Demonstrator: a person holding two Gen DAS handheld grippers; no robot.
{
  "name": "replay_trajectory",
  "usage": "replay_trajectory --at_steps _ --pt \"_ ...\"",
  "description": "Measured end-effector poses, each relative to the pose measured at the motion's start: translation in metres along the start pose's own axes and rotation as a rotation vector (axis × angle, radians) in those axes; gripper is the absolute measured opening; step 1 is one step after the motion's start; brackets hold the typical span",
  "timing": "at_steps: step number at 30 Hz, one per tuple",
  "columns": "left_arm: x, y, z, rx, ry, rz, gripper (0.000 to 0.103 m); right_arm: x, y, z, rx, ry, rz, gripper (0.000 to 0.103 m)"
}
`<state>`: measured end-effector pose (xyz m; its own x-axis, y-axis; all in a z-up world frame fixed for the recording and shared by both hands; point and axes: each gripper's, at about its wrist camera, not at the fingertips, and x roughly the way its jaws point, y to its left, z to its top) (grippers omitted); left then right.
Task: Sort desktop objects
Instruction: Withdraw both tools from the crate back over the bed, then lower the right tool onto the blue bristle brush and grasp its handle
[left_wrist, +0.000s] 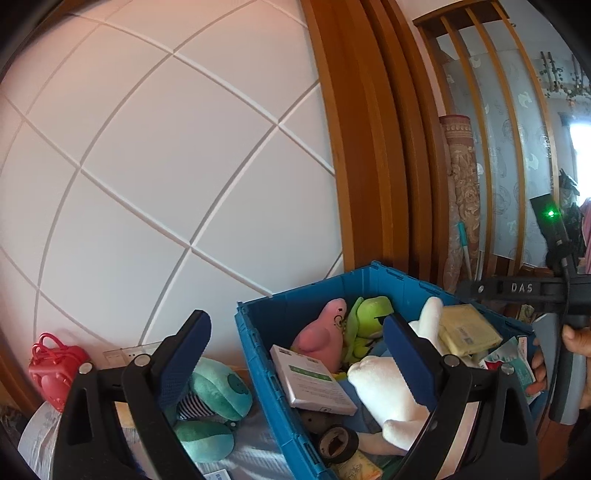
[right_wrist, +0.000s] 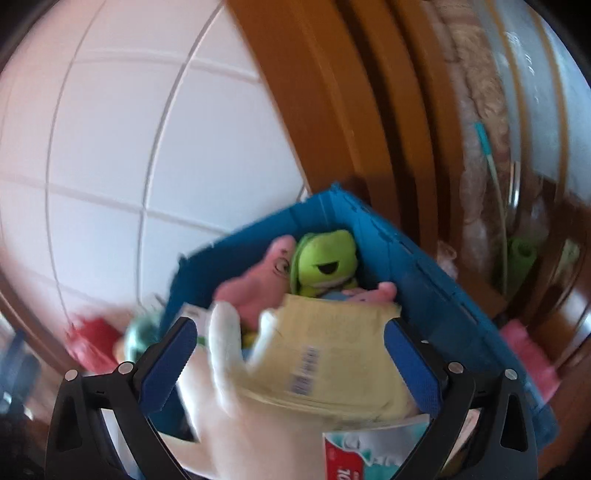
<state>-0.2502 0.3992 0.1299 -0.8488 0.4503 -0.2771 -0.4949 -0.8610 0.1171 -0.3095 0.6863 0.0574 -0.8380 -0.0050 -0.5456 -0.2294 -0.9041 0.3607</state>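
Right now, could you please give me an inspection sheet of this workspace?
Surface: pale cloth beside the crate.
Job's things: blue plastic crate holding pink star plush, green frog plush, white plush, white flat box, yellow packet, black tape roll.
Clutter: teal plush and red toy bag outside the crate.
Grippers: left gripper open, empty; right gripper open around the yellow packet, contact unclear.
Cables: black one on the right gripper's body.
Surroundings: white panelled wall, wooden frame.
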Motion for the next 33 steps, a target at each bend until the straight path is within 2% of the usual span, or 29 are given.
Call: replay_trajectory --at_steps 2,7,11,12,13,19,28,33 --pt "-0.003 0.004 -0.002 -0.010 -0.003 0.000 0.096 0.000 0.002 0.001 -0.018 0.009 -0.020 0.103" --pt "-0.015 0.012 -0.011 -0.023 -0.015 0.023 0.096 -0.021 0.011 -0.011 -0.014 -0.019 0.066 0.103" --pt "-0.037 0.018 -0.024 -0.050 -0.037 0.063 0.096 -0.040 0.035 -0.029 -0.067 -0.041 0.128 0.103" --pt "-0.042 0.020 -0.029 -0.056 -0.043 0.063 0.102 -0.045 0.041 -0.034 -0.076 -0.051 0.143 0.103" --pt "-0.049 0.021 -0.034 -0.061 -0.055 0.067 0.103 -0.052 0.046 -0.041 -0.088 -0.061 0.163 0.103" --pt "-0.076 0.044 -0.060 -0.045 -0.052 0.094 0.103 -0.077 0.094 -0.076 -0.193 -0.091 0.220 0.103" --pt "-0.124 0.138 -0.112 -0.053 -0.027 0.219 0.103 -0.079 0.192 -0.141 -0.342 -0.060 0.359 0.103" --pt "-0.146 0.198 -0.139 -0.053 -0.021 0.246 0.103 -0.061 0.250 -0.183 -0.388 -0.017 0.377 0.103"
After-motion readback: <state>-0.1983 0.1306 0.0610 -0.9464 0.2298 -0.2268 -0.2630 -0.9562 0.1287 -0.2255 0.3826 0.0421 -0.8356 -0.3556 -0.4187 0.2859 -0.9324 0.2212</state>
